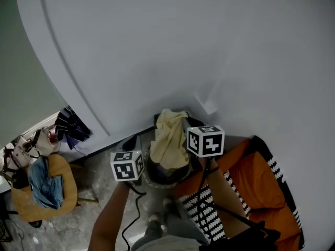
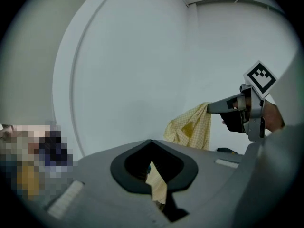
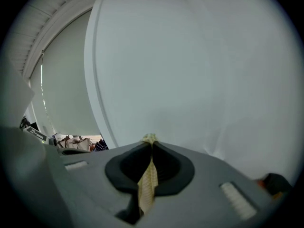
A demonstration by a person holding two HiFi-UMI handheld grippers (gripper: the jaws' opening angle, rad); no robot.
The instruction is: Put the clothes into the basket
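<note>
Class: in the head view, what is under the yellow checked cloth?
A dark round basket: only its near rim shows below the yellow checked cloth. The cloth covers the rest, so what the basket holds cannot be seen.

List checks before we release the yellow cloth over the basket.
1. Left gripper shut on cloth: ok.
2. Right gripper shut on cloth: ok.
3. Cloth over basket in the head view: ok.
4. Cloth's lower end inside basket: cannot tell, the cloth hides it.
5. Cable clear of basket: ok, it hangs beside it.
6. All clothes in: not ok, blue cloth lies on chair.
</note>
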